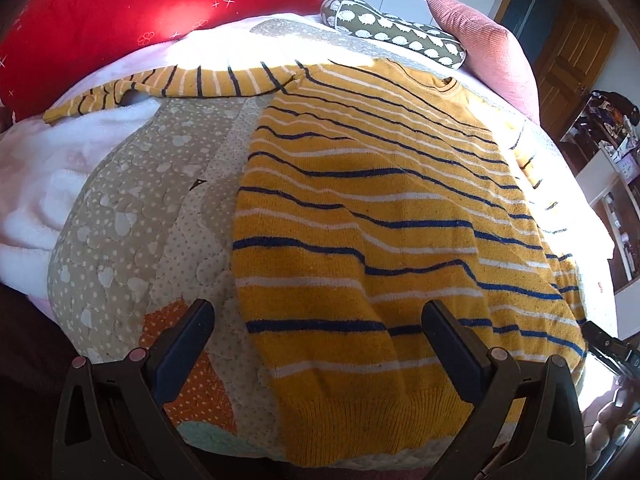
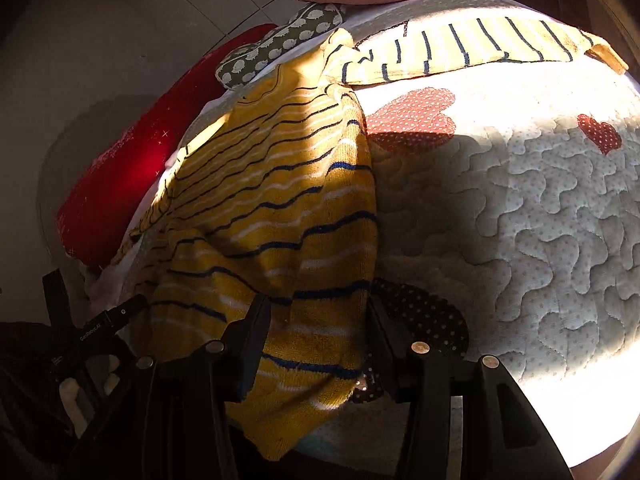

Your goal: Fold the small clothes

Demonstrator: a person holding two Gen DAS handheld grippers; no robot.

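Observation:
A mustard-yellow sweater point(image 1: 384, 216) with blue and white stripes lies spread on the quilted bed cover point(image 1: 132, 216). One sleeve point(image 1: 192, 84) stretches to the far left. My left gripper point(image 1: 318, 320) is open just above the sweater's hem, its fingers either side of the left hem corner. In the right wrist view the sweater point(image 2: 280, 208) lies left of centre with its other sleeve point(image 2: 480, 46) stretched to the far right. My right gripper point(image 2: 316, 316) is open over the right hem corner, with the cloth between the fingers.
A red pillow point(image 1: 152, 8), an olive patterned bolster point(image 1: 396, 30) and a pink cushion point(image 1: 484, 48) lie along the far side of the bed. A white fleece blanket point(image 1: 52, 184) lies at the left. Shelves point(image 1: 612, 184) stand to the right. The other gripper point(image 2: 100, 328) shows at lower left.

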